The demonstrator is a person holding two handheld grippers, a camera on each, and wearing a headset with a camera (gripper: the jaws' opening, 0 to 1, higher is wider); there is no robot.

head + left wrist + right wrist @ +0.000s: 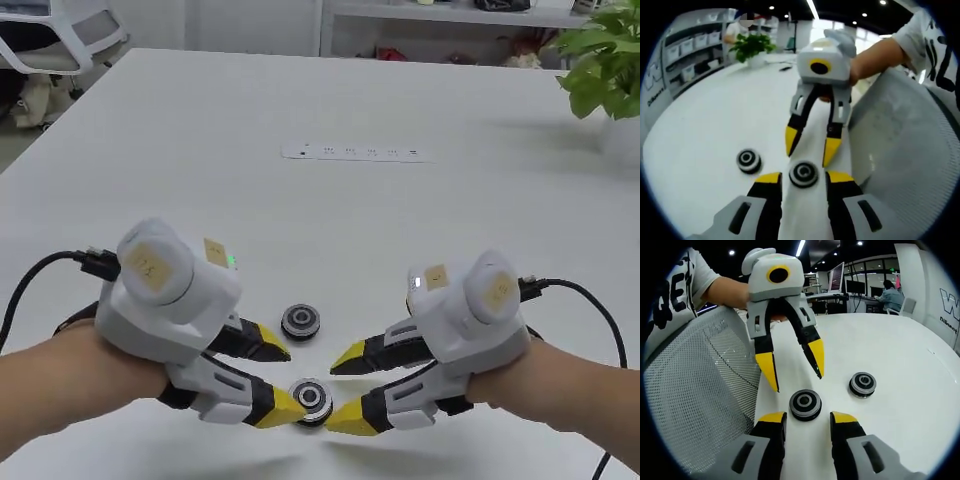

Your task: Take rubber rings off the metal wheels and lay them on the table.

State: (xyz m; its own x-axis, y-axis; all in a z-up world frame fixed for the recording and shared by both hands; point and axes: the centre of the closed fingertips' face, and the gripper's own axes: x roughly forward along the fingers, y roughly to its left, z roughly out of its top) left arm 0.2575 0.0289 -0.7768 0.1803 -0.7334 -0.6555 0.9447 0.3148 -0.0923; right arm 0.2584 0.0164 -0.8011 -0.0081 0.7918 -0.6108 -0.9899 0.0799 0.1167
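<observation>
Two metal wheels with black rubber rings lie flat on the white table [320,210]. The near wheel [310,397] [804,173] [805,404] sits between the facing yellow tips of both grippers. The far wheel [300,321] [748,160] [862,384] lies a little beyond it. My left gripper [280,378] [804,178] is open, its tips on either side of the near wheel, just short of it. My right gripper [347,388] [806,418] is open too and faces the left one across the same wheel. Neither holds anything.
A white power strip [355,153] lies mid-table further out. A green potted plant [605,65] stands at the far right corner. A mesh office chair [700,390] is close behind the table's near edge. An office chair [60,40] stands at the far left.
</observation>
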